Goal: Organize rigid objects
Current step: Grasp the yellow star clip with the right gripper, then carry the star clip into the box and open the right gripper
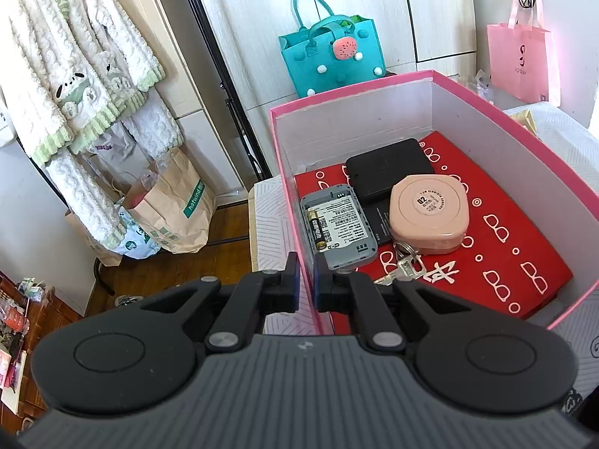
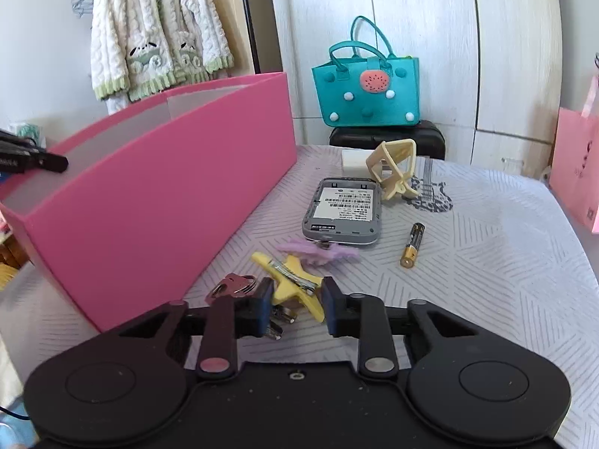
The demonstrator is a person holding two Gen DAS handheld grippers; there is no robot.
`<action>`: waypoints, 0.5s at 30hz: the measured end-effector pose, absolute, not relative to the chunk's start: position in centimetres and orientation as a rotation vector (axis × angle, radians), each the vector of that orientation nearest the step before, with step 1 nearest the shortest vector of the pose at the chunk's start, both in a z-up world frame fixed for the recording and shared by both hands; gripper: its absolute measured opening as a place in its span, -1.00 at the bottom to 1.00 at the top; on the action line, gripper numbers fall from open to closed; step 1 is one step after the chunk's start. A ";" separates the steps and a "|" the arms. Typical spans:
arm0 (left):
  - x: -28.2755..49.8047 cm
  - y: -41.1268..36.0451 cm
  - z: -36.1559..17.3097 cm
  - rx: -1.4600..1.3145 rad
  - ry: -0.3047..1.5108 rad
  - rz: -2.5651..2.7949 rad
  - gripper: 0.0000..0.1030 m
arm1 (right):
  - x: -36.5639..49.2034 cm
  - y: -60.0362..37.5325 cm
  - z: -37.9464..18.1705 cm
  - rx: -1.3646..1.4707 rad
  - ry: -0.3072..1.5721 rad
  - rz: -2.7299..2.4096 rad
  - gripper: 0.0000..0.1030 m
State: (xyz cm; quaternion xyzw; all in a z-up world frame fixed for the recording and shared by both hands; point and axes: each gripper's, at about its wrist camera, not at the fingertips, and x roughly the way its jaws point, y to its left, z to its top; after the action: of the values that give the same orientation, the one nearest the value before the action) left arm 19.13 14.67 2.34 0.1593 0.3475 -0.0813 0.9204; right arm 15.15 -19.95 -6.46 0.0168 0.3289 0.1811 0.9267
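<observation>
Keys [image 2: 233, 285] on a ring lie at the lower middle of the right wrist view, on the patterned worktop [image 2: 486, 262] just beside the pink box [image 2: 161, 202] that fills the left. Next to them, the right gripper [image 2: 296, 308] sits narrow around a yellow clip [image 2: 290, 286]; whether its pads press the clip I cannot tell. A purple clip [image 2: 318, 252] lies above it, then a grey device [image 2: 342, 213] at centre, a cream holder [image 2: 395, 172] behind it, and a battery [image 2: 411, 245] to the right.

In the left wrist view, the left gripper [image 1: 307, 280] at lower centre is clamped on the box's near wall [image 1: 299, 224]. Inside, from left to right, lie a second grey device [image 1: 338, 226], a black pad [image 1: 385, 170], a pink round case [image 1: 428, 215] and another set of keys [image 1: 406, 265] on a red mat [image 1: 524, 224].
</observation>
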 end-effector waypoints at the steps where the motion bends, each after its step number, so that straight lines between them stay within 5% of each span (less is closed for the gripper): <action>1: 19.1 14.7 2.3 0.324 0.715 -0.168 -0.87 | 15.0 -20.2 -6.4 0.050 0.676 0.380 -0.45; 15: 19.1 14.8 2.4 0.311 0.714 -0.170 -0.87 | 13.6 -20.4 -3.7 0.079 0.636 0.440 -0.45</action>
State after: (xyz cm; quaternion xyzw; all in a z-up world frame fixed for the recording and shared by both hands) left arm 19.08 14.82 2.41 0.1513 0.3475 -0.0830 0.9217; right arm 13.55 -20.40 -3.66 0.0383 0.3101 0.2146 0.9254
